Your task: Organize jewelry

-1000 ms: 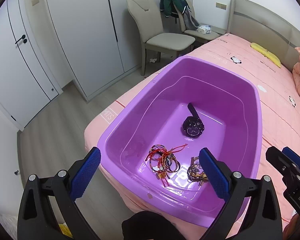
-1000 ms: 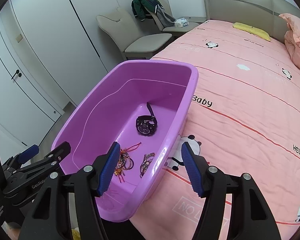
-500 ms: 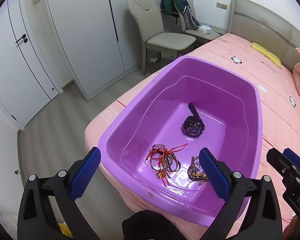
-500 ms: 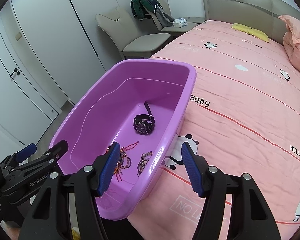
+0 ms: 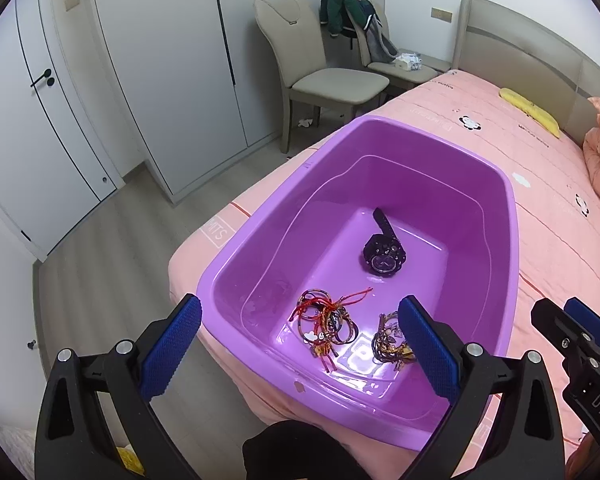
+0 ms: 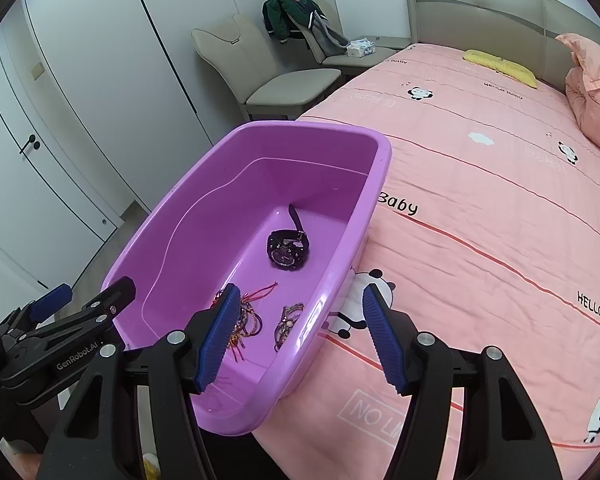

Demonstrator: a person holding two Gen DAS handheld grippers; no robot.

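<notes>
left claw: wide, empty | right claw: wide, empty, above purple tub rim

Purple tub on pink bed; watch, two bracelet tangles inside. Right gripper open, straddling tub's near rim. Left gripper at left.

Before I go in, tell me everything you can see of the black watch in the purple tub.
The black watch lies on the floor of the purple tub, toward its far half, face up. It has a chunky round case with a knobbly bezel and a dark dial; details are too small to read. One strap sticks out away from the cameras; the other is not visible. It looks like matte plastic or rubber. It sits apart from the bracelets, touched by neither gripper.
</notes>
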